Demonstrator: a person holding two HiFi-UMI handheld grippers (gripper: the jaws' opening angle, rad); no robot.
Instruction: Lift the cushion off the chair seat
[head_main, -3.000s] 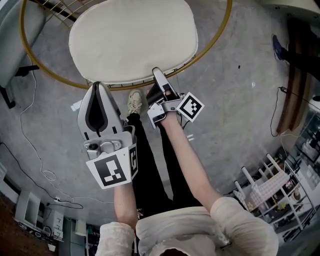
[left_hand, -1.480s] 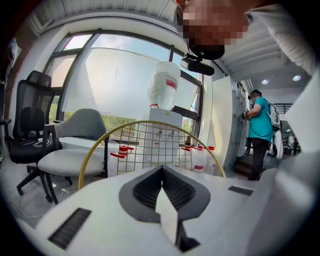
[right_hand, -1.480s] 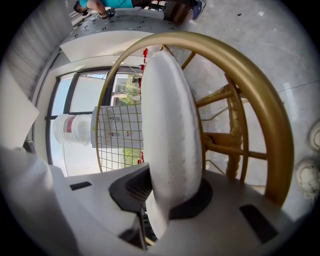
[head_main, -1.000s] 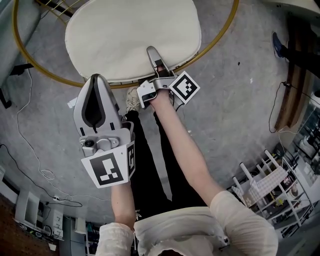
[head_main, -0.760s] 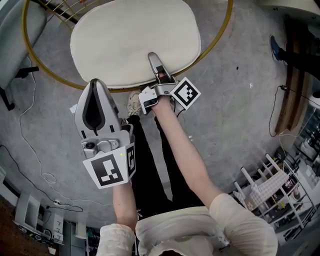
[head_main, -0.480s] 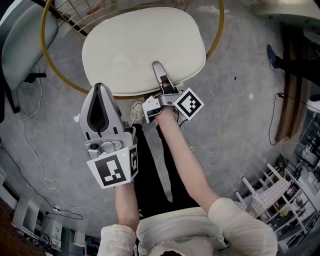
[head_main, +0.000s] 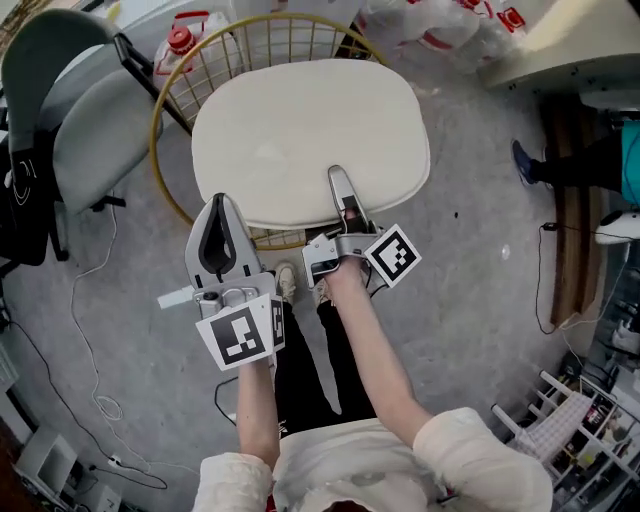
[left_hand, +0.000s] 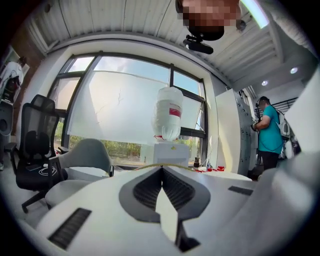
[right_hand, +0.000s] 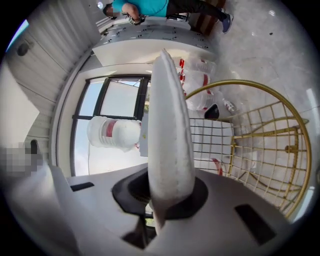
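A cream oval cushion (head_main: 310, 135) lies over the round gold-wire chair (head_main: 165, 185). My right gripper (head_main: 340, 185) is shut on its near edge. In the right gripper view the cushion (right_hand: 170, 130) stands thick and edge-on between the dark pads, well above the chair's wire seat (right_hand: 260, 145). My left gripper (head_main: 222, 205) hovers at the cushion's near left edge, apart from the right one. Its jaws meet at the tips in the left gripper view (left_hand: 162, 170) with nothing between them.
Grey and black office chairs (head_main: 70, 110) stand left of the gold chair, and water jugs (head_main: 180, 45) sit behind it. A cable (head_main: 90, 330) trails over the grey floor. A person in teal (head_main: 625, 150) is at the right edge. A wire rack (head_main: 570, 430) is bottom right.
Both grippers have risen, the right one more. The right gripper took hold of the cushion's near edge and lifted it, and the chair's wire back has come into view.
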